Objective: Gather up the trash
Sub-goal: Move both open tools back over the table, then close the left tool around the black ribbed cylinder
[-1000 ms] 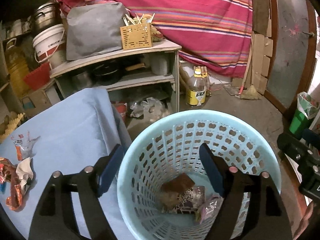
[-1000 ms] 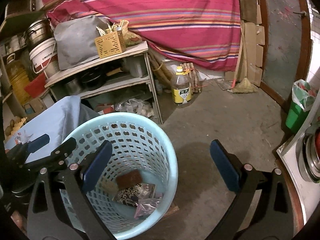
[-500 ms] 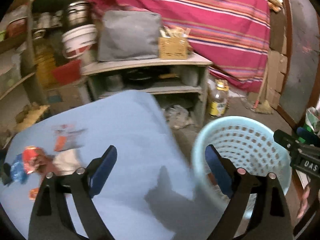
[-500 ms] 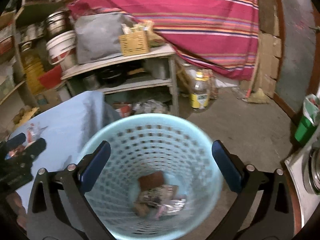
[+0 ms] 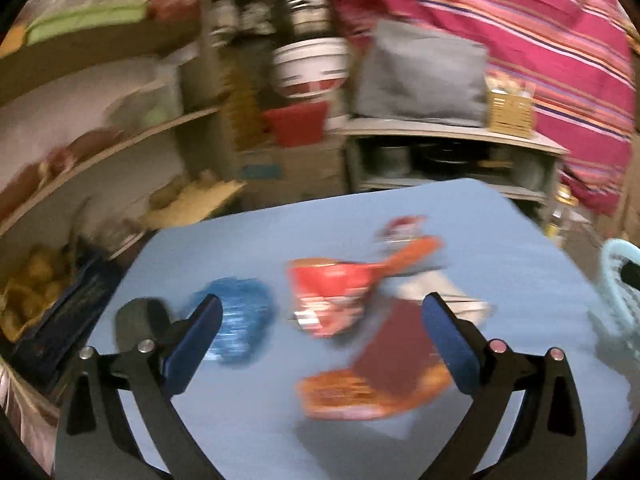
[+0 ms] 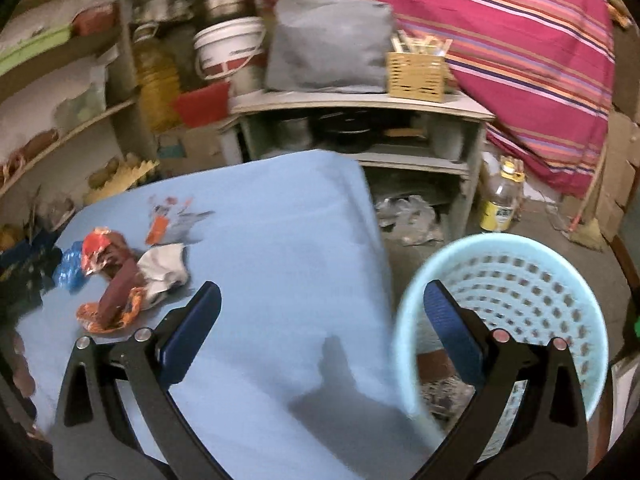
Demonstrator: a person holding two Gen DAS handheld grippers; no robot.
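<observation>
- the step in hand looks like the return leg: some trash already lies in the bottom of the pale blue basket (image 6: 520, 280), and both tools face the blue table (image 6: 280, 260), where more waits.
- left gripper (image 5: 322, 316): its jaws have just been opening and stand spread wide, with nothing between the pads. it hangs over the table, pointing down at the litter.
- right gripper (image 6: 322, 304): also spread wide and empty. one finger shows over the table top, the other over the basket's near rim.
- the trash still to be collected sits in a cluster on the table, on the side far from the basket: a red wrapper (image 5: 328, 292) in the middle, a crumpled blue wrapper (image 5: 236, 320) beyond it, further from the basket, an orange and dark-brown packet (image 5: 380, 376) nearest the left gripper, and white paper (image 5: 436, 296) on the basket side of the heap.
- a small torn scrap (image 6: 164, 220) lies apart from the cluster, toward the table's far edge.
- the left view is smeared, so exact edges and overlaps in the heap are hard to tell.
- next move, as i judge it: lower the left gripper over one piece, likely the red wrapper or the orange packet, and pinch it clear of its neighbours before carrying it to the basket.
</observation>
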